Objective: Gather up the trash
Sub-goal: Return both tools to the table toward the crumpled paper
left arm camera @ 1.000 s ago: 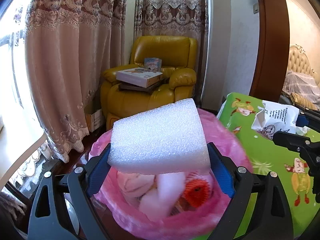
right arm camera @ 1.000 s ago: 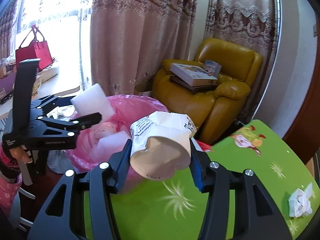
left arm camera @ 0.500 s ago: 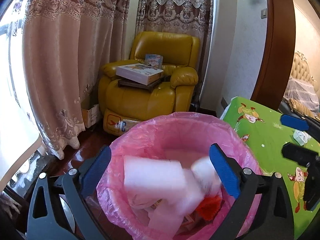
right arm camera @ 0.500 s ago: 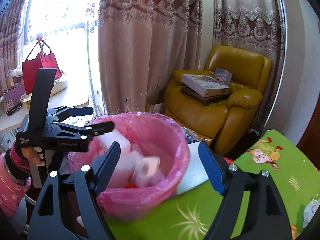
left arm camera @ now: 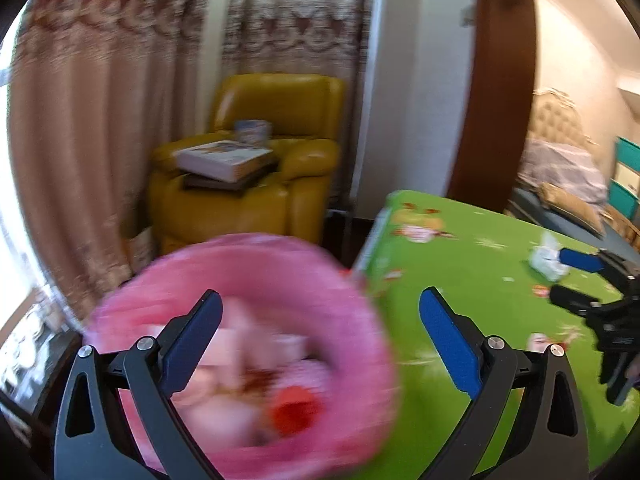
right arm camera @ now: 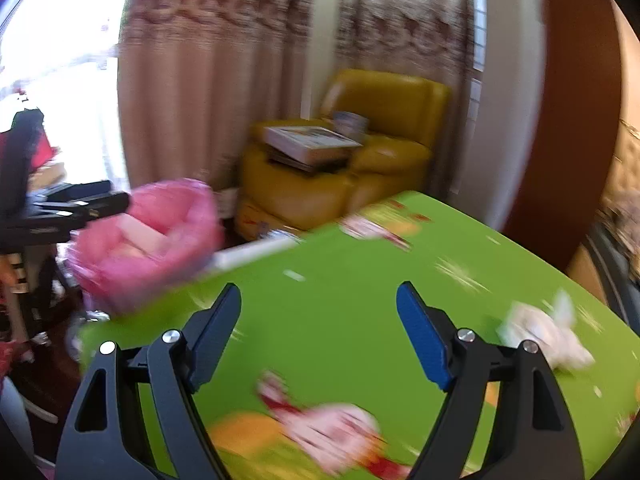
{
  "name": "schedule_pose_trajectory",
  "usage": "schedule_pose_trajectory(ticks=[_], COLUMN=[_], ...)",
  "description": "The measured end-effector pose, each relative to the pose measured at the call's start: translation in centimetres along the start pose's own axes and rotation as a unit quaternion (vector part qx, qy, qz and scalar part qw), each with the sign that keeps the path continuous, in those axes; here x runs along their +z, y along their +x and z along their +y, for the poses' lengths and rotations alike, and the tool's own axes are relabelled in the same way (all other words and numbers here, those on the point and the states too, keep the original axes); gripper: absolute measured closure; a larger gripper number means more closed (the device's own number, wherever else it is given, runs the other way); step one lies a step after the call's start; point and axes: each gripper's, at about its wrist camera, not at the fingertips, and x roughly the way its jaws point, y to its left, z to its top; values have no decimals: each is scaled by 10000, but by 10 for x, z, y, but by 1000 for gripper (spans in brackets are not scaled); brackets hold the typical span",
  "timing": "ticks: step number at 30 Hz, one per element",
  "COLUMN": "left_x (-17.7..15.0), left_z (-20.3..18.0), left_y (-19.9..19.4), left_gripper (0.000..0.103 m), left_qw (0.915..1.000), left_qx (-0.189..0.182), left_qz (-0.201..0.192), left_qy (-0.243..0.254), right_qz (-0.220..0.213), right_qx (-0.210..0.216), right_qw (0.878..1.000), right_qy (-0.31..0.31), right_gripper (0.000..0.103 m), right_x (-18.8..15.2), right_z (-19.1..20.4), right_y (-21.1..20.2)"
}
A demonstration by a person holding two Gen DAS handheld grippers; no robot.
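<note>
curtained room, green table, yellow armchair behind. both loads now dropped into pink-lined bin beside table edge. left gripper and right gripper wide apart, empty, swinging back. crumpled white wrapper left on table, likely next.

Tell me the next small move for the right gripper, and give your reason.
Probably carry the right gripper across to the crumpled white tissue on the green table. Its jaws stand open with nothing between them, the tissue lies just to its right, and the pink-lined bin already holds other scraps.
</note>
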Motion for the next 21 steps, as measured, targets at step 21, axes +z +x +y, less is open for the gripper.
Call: schedule_pose_trajectory(ticks=[21], left_x=[-7], left_z=[-242], left_y=[102], left_gripper=[10], left_qw=[9896], left_qx=[-934], left_qz=[814], left_qy=[736], right_qz=[948], right_qx=[-1850], right_qw=[9693], right_qy=[1313], right_gripper=[29], right_x=[-83], right_z=[-226], right_y=[-5])
